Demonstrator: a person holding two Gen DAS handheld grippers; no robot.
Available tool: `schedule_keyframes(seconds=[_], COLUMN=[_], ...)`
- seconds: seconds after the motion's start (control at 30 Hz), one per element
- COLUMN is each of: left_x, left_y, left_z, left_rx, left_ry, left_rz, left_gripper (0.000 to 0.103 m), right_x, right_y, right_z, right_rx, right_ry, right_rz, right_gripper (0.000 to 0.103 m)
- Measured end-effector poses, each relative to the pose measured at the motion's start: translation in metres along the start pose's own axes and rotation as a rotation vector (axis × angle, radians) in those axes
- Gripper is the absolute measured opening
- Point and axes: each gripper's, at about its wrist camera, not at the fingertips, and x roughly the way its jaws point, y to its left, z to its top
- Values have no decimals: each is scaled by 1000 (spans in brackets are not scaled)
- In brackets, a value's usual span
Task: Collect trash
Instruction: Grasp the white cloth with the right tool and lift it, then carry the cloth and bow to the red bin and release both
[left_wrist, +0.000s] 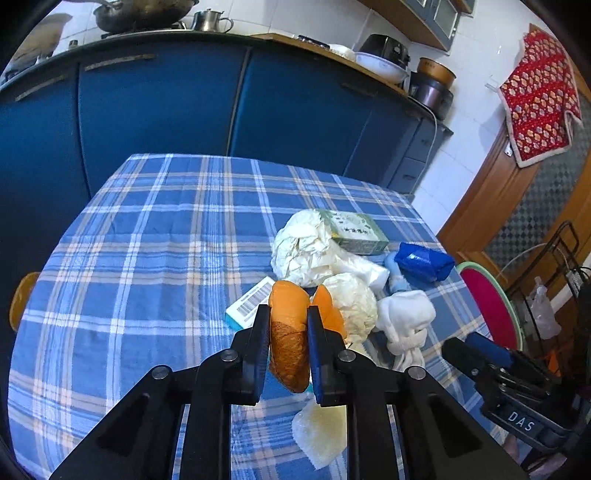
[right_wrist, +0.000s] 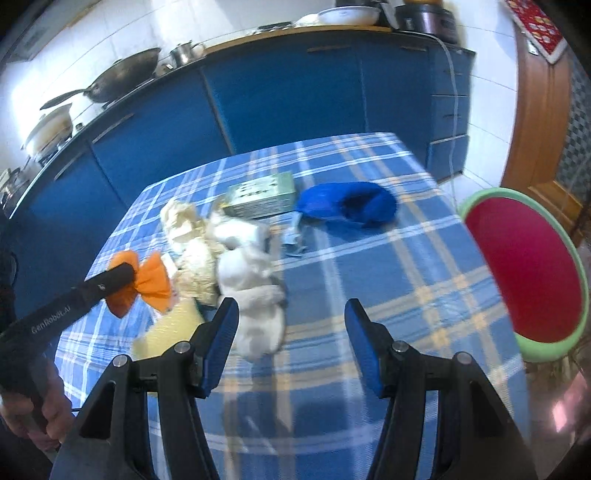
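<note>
My left gripper (left_wrist: 288, 317) is shut on an orange peel (left_wrist: 290, 332) and holds it just above the checked tablecloth (left_wrist: 147, 240); it shows in the right wrist view too (right_wrist: 147, 284). My right gripper (right_wrist: 291, 314) is open and empty, above the cloth, next to a white crumpled cloth (right_wrist: 255, 291). Trash lies in a heap: crumpled white paper (left_wrist: 303, 247), a white ball (left_wrist: 354, 302), a green box (left_wrist: 358, 229), a blue bag (left_wrist: 424, 260), a barcode box (left_wrist: 249, 304) and a pale yellow piece (left_wrist: 325, 432).
A red basin with a green rim (right_wrist: 524, 266) sits off the table's right edge. Blue kitchen cabinets (left_wrist: 155, 110) stand behind the table, with a wok (right_wrist: 118, 77) and pots on the counter. A wooden door (right_wrist: 535, 110) is at the right.
</note>
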Motion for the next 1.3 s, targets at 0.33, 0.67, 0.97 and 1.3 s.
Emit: schedule_keyframes(seconds=[0.33,0.67,0.97,1.3], left_x=[-10,-22,-24,-19], left_y=[3,-6,-26,-67], left_z=[1,3,3,4], left_rx=[-12,7,22,92], left_ry=[-27,-44,-48,-30], left_rz=[8,5,-29,-79], left_gripper=[19,19,19,19], right_x=[31,43,5,-38], right_y=[19,20,8,-47], right_z=[4,-3,-11,-13], right_rx=[-26,-21,-28,80], right_ry=[55,108,26,-63], right_rz=[24,62,39,-47], right_gripper=[61,25,18,18])
